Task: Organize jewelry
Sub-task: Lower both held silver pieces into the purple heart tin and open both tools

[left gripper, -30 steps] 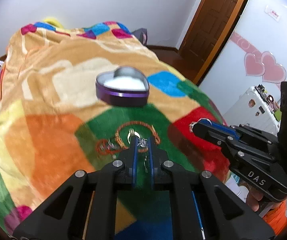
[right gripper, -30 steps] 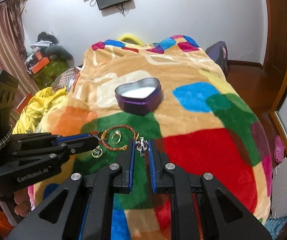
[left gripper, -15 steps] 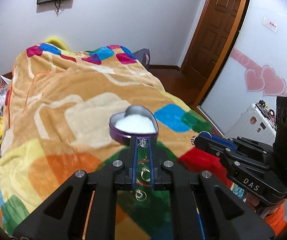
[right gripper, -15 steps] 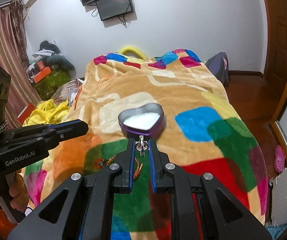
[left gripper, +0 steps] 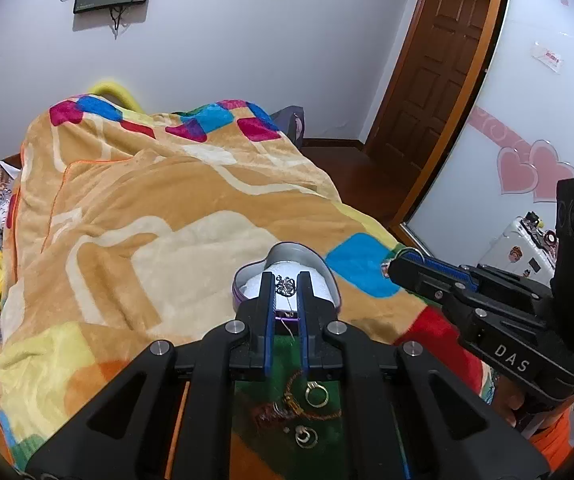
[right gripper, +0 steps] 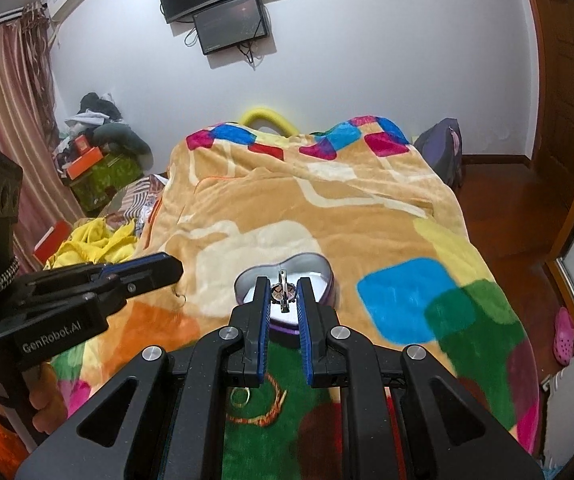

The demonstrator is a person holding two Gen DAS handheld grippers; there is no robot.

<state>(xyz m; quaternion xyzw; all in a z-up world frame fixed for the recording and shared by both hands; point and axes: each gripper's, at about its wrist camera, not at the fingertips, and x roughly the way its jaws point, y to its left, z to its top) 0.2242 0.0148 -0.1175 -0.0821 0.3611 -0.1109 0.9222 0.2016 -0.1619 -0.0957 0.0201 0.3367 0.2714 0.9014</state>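
A purple heart-shaped tin [left gripper: 319, 266] with a white lining sits on the colourful blanket; it also shows in the right wrist view [right gripper: 319, 274]. My left gripper [left gripper: 286, 286] is shut on a small silver earring with a thin hanging chain, held over the tin. My right gripper [right gripper: 283, 294] is shut on a silver ring with a round ornament, also held over the tin. A braided orange bracelet [left gripper: 287, 404] and gold rings [left gripper: 315, 394] lie on the green patch below the grippers. The bracelet [right gripper: 267, 410] and a ring [right gripper: 239, 396] also show in the right wrist view.
The blanket [right gripper: 327, 208] covers the whole bed. Yellow cloth [right gripper: 95, 242] and clutter lie at the left of the bed. A wooden door [left gripper: 439, 64] and a wardrobe with pink hearts [left gripper: 535, 172] stand to the right.
Both grippers have risen from the green patch and moved forward over the heart tin, each carrying its jewelry piece. The bracelet and rings stayed on the blanket.
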